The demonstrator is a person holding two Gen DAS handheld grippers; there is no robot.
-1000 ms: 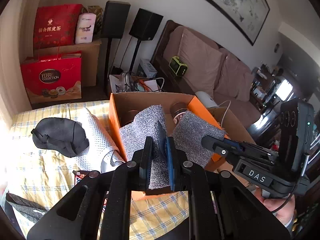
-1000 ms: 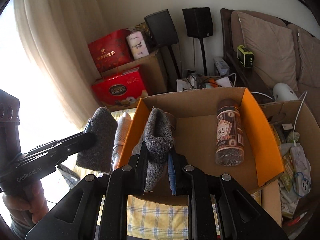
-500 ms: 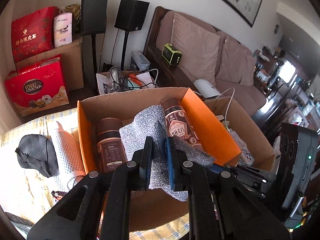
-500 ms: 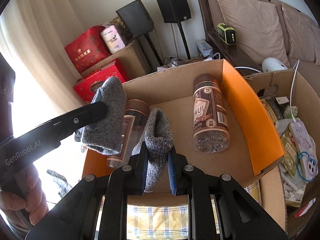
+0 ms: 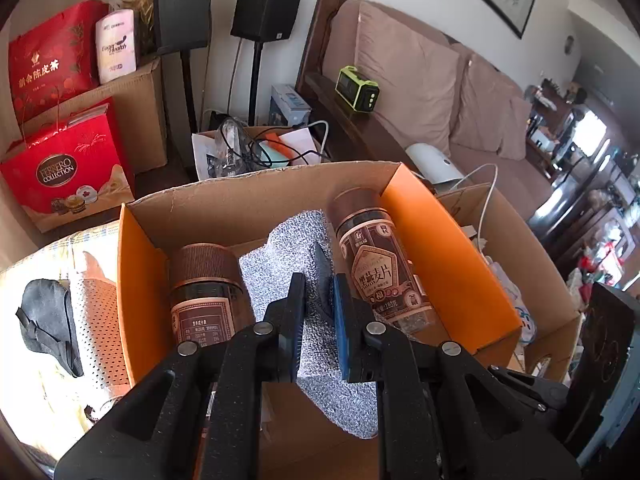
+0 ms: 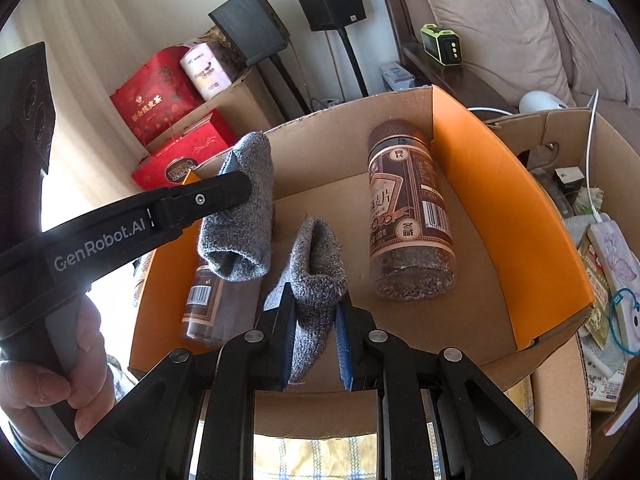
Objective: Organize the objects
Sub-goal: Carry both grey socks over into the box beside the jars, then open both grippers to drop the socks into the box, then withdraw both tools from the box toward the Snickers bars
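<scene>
An open cardboard box with orange flaps [image 5: 448, 248] [image 6: 500, 200] holds two brown jars: one on the left [image 5: 204, 296] [image 6: 204, 304], one on the right [image 5: 372, 264] [image 6: 408, 216]. My left gripper [image 5: 318, 312] is shut on a grey sock [image 5: 296, 248] and holds it over the box between the jars; it also shows in the right wrist view [image 6: 240, 204] with the sock hanging from it [image 6: 244, 216]. My right gripper [image 6: 314, 320] is shut on a second grey sock [image 6: 316, 264] above the box floor.
A black cloth [image 5: 48, 320] and a white perforated item [image 5: 100, 320] lie on the checked cloth left of the box. A second cardboard box with clutter [image 6: 600, 248] stands on the right. Red gift bags [image 5: 60, 168], speakers [image 5: 264, 4] and a sofa [image 5: 420, 80] stand behind.
Both grippers have moved forward and down over the box with their socks. The left sock now hangs between the two jars, closer to the box floor.
</scene>
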